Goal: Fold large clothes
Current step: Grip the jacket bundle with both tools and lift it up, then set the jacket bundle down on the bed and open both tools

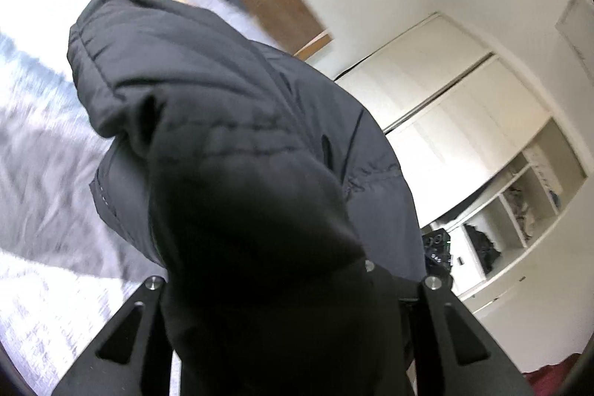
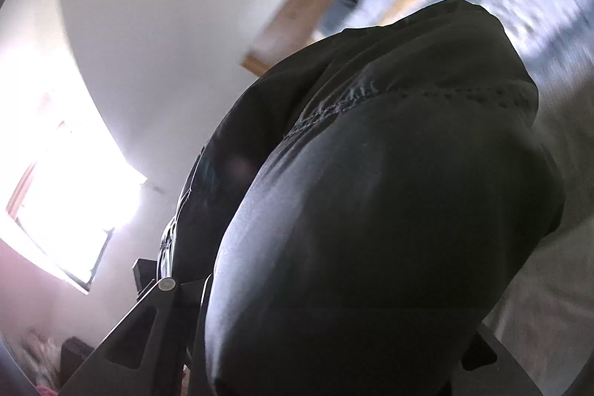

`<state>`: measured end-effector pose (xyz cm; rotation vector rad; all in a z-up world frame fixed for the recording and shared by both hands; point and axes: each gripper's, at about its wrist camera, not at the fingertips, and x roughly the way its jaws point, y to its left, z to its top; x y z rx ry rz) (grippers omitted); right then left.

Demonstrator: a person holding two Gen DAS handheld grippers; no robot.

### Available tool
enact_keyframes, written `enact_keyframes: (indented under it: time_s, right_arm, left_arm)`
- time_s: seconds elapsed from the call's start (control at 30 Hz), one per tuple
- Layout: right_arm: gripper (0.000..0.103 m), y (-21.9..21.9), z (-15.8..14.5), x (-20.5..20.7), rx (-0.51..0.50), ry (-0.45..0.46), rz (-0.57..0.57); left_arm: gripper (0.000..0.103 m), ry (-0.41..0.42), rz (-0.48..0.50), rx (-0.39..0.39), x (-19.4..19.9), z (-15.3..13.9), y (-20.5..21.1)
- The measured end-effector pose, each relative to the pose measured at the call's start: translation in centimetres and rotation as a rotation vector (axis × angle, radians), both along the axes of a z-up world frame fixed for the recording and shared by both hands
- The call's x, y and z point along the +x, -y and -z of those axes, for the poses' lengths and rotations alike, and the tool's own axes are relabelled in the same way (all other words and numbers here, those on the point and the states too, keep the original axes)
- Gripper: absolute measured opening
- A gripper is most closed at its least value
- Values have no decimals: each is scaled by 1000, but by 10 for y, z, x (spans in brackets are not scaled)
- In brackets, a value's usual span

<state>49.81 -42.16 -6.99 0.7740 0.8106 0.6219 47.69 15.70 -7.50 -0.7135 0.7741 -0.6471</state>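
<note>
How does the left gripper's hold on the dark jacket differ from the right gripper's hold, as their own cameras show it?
The left gripper shows both fingers flanking a dark bunch of the jacket; on the right gripper, fabric hides one finger almost entirely. Behind the left lies the bed; beside the right glares a window. Both are shut on the jacket.
</note>
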Motion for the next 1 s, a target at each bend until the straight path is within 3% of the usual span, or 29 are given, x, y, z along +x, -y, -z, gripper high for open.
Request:
enact_keyframes:
  time_s: [0.1, 0.17, 0.23, 0.33, 0.4, 0.47, 0.53, 0.7, 0.8, 0.9, 1.0]
  right_arm:
    - [26, -1, 51, 2, -32, -96, 16]
    - [26, 8, 73, 0, -1, -129, 45]
    - [27, 17, 85, 0, 6, -146, 67]
    - [42, 14, 84, 4, -48, -154, 64]
    - [67, 16, 78, 5, -135, -168, 87]
    - [82, 22, 74, 4, -159, -181, 114]
    - [85, 31, 70, 2, -223, -197, 156]
    - [97, 64, 52, -26, -294, -200, 268]
    - [97, 84, 31, -27, -339, -201, 347]
    - [97, 87, 5, -56, -362, -174, 367]
    - [97, 81, -15, -84, -384, -133, 346]
  left_arm:
    - [28, -86, -27, 14, 2, 49, -7]
    - [28, -120, -56, -20, 0, 69, -19]
    - [33, -142, -72, -22, 0, 78, -27]
    - [45, -149, -70, 50, -1, 78, -18]
    - [53, -160, -72, 87, 2, 72, -23]
    - [59, -178, -85, 100, 6, 63, -38]
    - [60, -196, -108, 118, 25, 55, -58]
    - [65, -227, -224, 283, 3, 28, -99]
    - [65, -241, -324, 323, -11, 2, -133]
    - [65, -205, -381, 333, -36, -18, -152]
    - [65, -156, -403, 357, -66, -42, -140]
